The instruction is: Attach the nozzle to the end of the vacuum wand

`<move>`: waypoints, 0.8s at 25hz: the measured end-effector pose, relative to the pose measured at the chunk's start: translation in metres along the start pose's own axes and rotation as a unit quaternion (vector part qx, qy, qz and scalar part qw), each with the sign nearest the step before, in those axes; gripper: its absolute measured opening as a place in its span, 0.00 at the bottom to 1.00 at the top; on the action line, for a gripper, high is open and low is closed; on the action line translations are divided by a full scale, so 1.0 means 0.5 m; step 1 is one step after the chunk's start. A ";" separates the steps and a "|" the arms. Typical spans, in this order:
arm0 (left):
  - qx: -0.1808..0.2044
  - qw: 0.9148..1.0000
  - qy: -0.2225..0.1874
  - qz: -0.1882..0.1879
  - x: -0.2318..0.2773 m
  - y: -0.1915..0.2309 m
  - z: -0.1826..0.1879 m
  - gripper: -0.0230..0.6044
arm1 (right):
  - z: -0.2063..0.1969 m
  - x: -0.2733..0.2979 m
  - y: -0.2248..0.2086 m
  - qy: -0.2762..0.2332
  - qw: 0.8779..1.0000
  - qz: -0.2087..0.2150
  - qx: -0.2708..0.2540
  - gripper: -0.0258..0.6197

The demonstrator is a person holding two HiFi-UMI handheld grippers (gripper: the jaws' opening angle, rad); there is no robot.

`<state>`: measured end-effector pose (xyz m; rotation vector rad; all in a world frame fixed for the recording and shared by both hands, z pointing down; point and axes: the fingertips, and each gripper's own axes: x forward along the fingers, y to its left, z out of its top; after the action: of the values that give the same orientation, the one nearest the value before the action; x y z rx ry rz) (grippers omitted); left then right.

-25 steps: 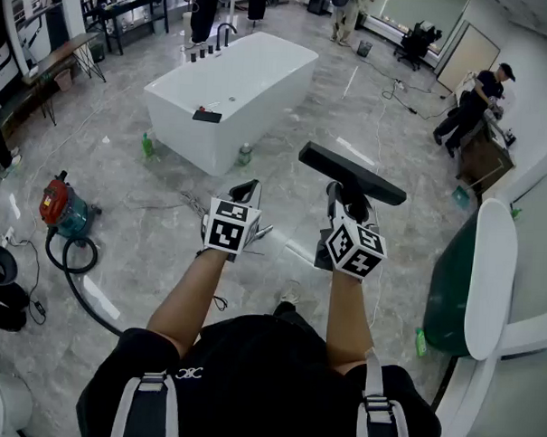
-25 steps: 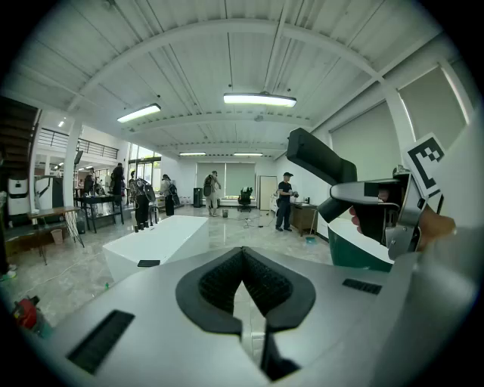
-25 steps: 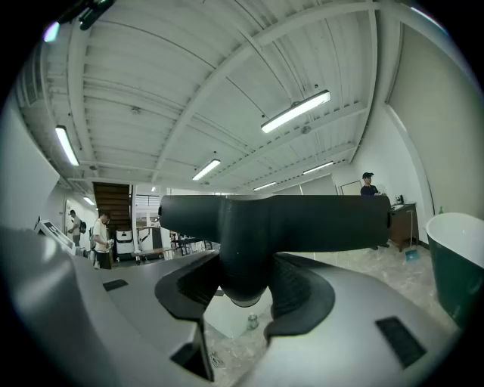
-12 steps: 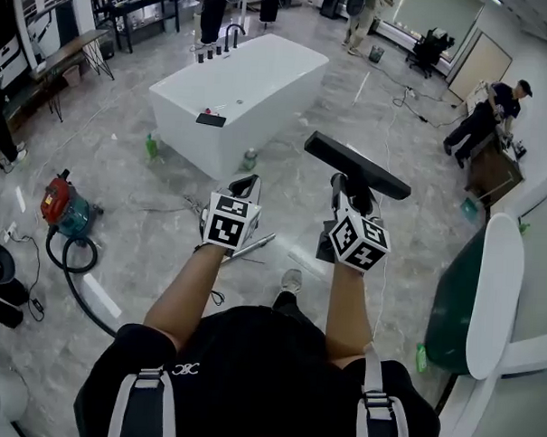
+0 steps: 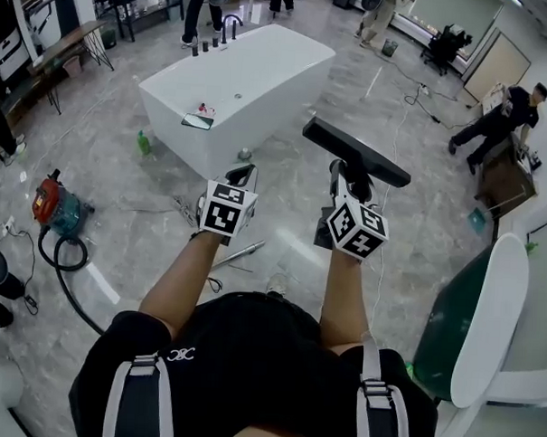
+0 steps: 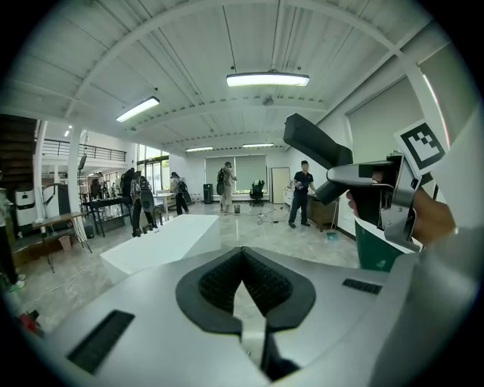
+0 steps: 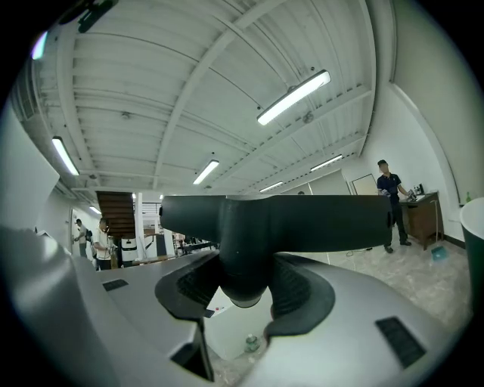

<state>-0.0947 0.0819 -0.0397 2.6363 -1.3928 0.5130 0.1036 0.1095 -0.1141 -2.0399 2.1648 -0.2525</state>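
The head view looks from above the person, forward and steeply down, onto the left hand-held gripper (image 5: 243,174), the right hand-held gripper (image 5: 350,176) and the floor (image 5: 121,188), with the white bathtub (image 5: 234,85) ahead. The left gripper view sits close behind its own jaws and faces across the hall. It shares the bathtub and the right hand-held gripper with the head view. The right gripper view sits equally close, with the nozzle (image 5: 353,151) filling its near field under the ceiling (image 7: 189,75).

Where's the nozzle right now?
Head view, right of centre: the black nozzle is clamped by its neck in the right claw, held in the air just right of the white bathtub.
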 end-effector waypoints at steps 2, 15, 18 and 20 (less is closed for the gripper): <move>-0.003 1.000 0.004 0.003 0.059 0.001 0.029 0.05 | 0.013 0.061 -0.036 0.005 1.000 0.008 0.003 0.36; -0.052 0.995 0.054 0.059 0.302 0.026 0.039 0.05 | -0.035 0.339 -0.173 0.074 0.993 0.089 0.018 0.36; -0.059 0.992 0.084 0.068 0.332 0.038 -0.002 0.05 | -0.066 0.378 -0.193 0.090 0.991 0.098 0.027 0.36; -0.064 0.990 0.107 0.068 0.351 0.049 -0.036 0.05 | -0.097 0.400 -0.204 0.105 0.989 0.097 0.033 0.36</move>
<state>-0.0275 -0.0643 0.0371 2.3204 -1.4897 0.6749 0.1797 -0.0954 -0.0433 -1.8231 2.4228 -0.5274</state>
